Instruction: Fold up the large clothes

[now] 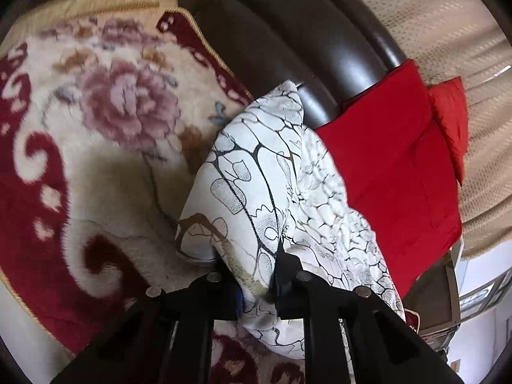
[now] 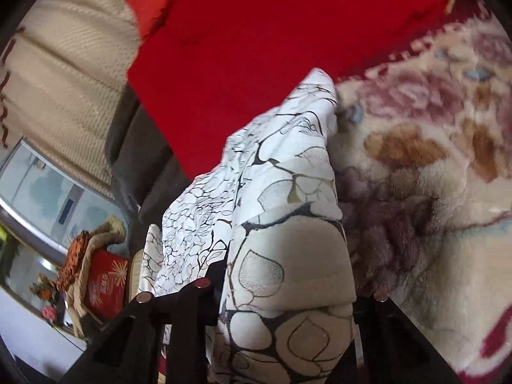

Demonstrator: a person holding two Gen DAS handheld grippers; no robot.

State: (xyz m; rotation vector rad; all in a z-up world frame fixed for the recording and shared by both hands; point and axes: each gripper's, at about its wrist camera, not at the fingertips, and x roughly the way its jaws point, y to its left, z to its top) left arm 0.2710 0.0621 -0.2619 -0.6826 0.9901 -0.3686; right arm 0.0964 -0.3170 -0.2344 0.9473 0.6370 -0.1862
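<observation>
A white garment with a black and gold line pattern [image 1: 252, 172] hangs bunched between my two grippers. My left gripper [image 1: 252, 275] is shut on a fold of it and holds it above the rug. In the right wrist view the same garment [image 2: 288, 198] drapes over my right gripper [image 2: 288, 291], which is shut on it; its right finger is mostly hidden by the cloth. A folded red cloth [image 1: 393, 163] lies on the dark sofa arm behind; it also shows in the right wrist view [image 2: 256, 48].
A floral cream and dark red rug [image 1: 96, 147] lies below. A dark brown sofa arm [image 1: 320, 41] with a beige knitted cover [image 1: 448, 32] is behind. A red box [image 2: 105, 284] and flowers stand at the left.
</observation>
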